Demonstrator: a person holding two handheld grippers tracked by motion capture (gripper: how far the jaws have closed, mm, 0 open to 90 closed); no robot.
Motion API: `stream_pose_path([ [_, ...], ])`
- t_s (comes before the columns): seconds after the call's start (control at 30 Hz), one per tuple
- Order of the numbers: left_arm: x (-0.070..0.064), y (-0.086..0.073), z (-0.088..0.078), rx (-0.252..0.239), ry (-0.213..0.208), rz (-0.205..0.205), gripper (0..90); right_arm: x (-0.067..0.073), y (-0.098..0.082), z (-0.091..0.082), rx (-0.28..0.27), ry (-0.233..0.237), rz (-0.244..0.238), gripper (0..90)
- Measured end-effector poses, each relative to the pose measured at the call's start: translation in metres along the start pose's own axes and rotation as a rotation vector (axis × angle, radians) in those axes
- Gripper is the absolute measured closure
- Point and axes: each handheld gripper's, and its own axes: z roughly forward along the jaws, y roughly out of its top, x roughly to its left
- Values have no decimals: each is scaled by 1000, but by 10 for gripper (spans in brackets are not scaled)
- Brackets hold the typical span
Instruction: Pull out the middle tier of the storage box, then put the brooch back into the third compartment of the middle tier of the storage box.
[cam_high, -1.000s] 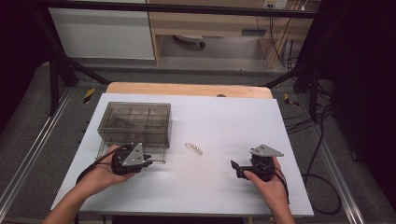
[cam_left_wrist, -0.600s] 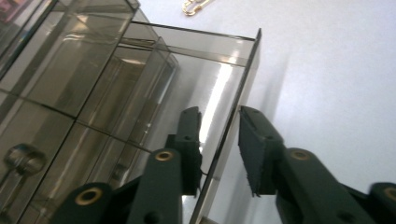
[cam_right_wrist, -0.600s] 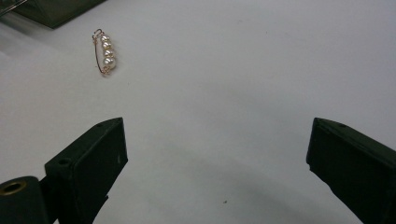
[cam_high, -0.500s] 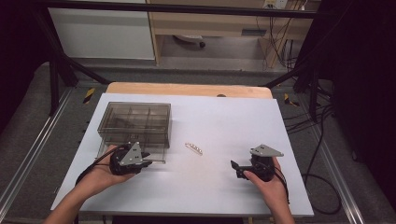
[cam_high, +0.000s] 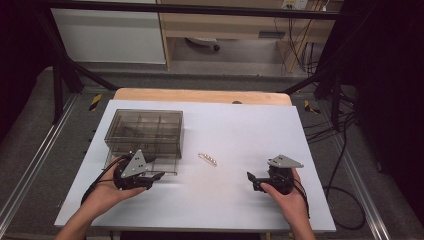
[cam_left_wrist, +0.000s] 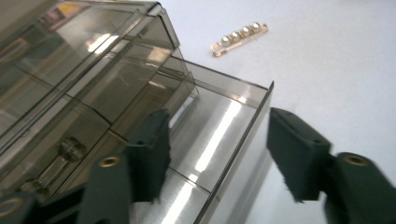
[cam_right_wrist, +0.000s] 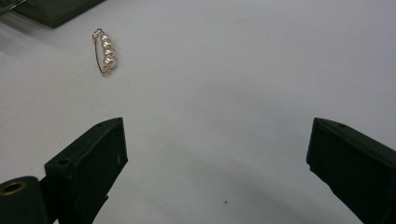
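High view: smoky clear organiser box (cam_high: 145, 132) w/ compartments sits on the left part of the white table (cam_high: 240, 125), its drawer (cam_high: 167, 166) pulled out toward the person. Left gripper (cam_high: 156, 176) is right at the drawer front. A pearl brooch pin (cam_high: 207, 159) lies on the table between box and right gripper (cam_high: 250, 177), apart from both. Right gripper rests low near the table's front right, hand around it.

Left gripper view: jaws have just been opening; they stand apart w/ the drawer's front wall (cam_left_wrist: 233, 154) between them, pads not pressing it. Pin (cam_left_wrist: 239, 38) lies beyond the drawer corner on bare table.

Right gripper view: jaws wide apart, nothing between, only table. Pin (cam_right_wrist: 105, 51) lies ahead, off to the upper left.
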Motion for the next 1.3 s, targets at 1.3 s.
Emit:
stream_pose_path([
  [1.3, 7, -68, -65, -234, 497, -513, 77, 3, 1, 1, 19, 19, 26, 60],
])
